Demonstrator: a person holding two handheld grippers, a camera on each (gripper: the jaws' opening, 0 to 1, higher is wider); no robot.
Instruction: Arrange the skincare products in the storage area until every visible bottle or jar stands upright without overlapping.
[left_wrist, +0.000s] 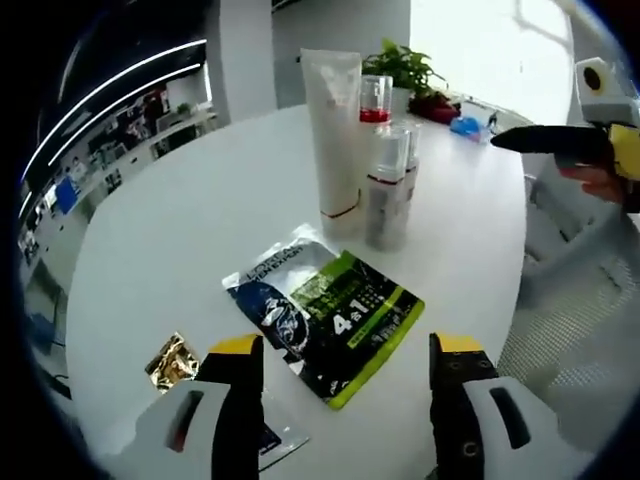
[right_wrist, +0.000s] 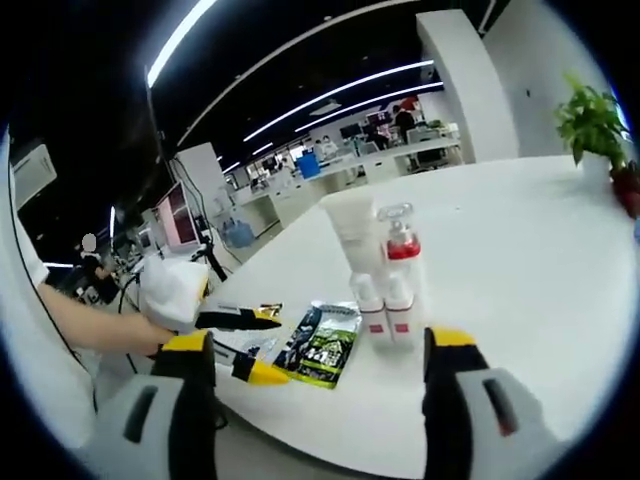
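One tube (left_wrist: 334, 130), three bottles (left_wrist: 388, 190), upright

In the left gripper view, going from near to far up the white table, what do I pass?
Gold sachet → green and black 4-in-1 pouch → clear-capped spray bottle → tall white tube → potted plant at the far edge.
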